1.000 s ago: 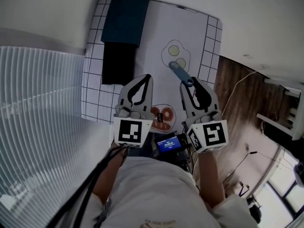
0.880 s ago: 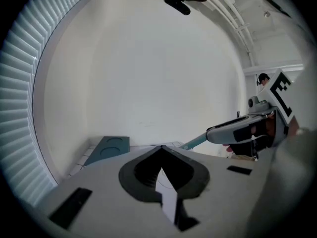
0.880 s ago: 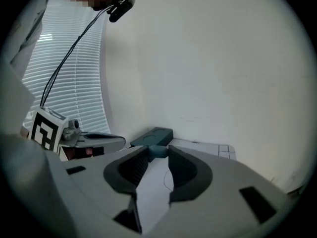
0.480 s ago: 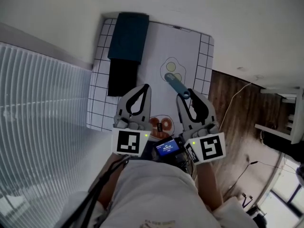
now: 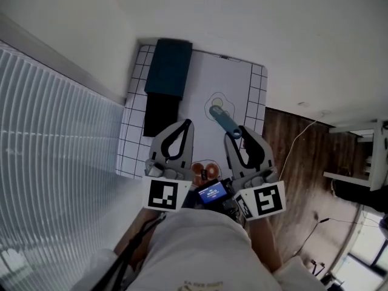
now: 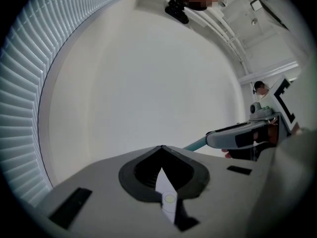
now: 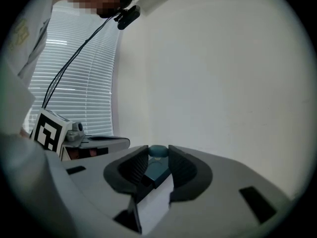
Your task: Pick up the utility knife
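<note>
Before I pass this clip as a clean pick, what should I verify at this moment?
1. Utility knife in the right tool: ok, jaws clamp its handle.
2. Knife off the mat: ok, the right gripper view shows only wall behind it.
3. Left tool empty: ok, jaws together on nothing.
4. Blade retracted: cannot tell.
5. Dark case clear of both tools: ok.

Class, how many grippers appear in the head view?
2. The left gripper, jaws together and empty, is at lower left; the right gripper beside it holds the utility knife.
</note>
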Demonstrator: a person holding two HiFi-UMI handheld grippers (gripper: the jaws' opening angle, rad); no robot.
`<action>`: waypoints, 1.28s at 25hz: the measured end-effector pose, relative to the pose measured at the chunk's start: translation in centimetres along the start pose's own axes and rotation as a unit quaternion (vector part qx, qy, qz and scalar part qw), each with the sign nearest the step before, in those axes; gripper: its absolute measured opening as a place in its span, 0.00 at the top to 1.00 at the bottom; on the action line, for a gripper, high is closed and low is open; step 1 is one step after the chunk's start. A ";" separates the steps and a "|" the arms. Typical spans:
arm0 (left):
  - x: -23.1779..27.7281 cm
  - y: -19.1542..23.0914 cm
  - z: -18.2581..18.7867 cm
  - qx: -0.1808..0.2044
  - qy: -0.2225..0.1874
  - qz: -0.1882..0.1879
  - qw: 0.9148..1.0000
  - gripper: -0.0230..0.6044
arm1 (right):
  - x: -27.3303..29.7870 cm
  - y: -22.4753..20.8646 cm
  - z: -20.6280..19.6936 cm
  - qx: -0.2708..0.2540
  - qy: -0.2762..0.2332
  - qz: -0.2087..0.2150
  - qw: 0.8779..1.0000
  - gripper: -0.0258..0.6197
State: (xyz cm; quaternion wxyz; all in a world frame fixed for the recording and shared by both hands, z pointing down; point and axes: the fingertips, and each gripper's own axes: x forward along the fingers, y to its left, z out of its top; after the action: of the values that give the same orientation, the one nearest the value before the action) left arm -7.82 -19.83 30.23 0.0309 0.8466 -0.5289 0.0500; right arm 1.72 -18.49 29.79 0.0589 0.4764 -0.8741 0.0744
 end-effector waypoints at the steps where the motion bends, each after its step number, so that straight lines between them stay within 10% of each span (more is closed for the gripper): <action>1: -0.1 0.0 0.4 -0.002 -0.003 0.000 1.000 0.96 | -0.1 0.1 0.4 -0.001 -0.004 0.000 1.000 0.76; 32: -0.1 0.1 4.6 0.012 -0.035 0.005 0.999 0.96 | -1.1 -1.0 5.3 -0.011 -0.062 -0.020 0.998 0.76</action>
State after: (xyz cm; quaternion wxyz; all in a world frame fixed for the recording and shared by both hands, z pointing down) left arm -7.72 -20.26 25.61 0.0021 0.8456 -0.5330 0.0273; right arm 2.98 -19.11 24.46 0.0112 0.4970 -0.8670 0.0341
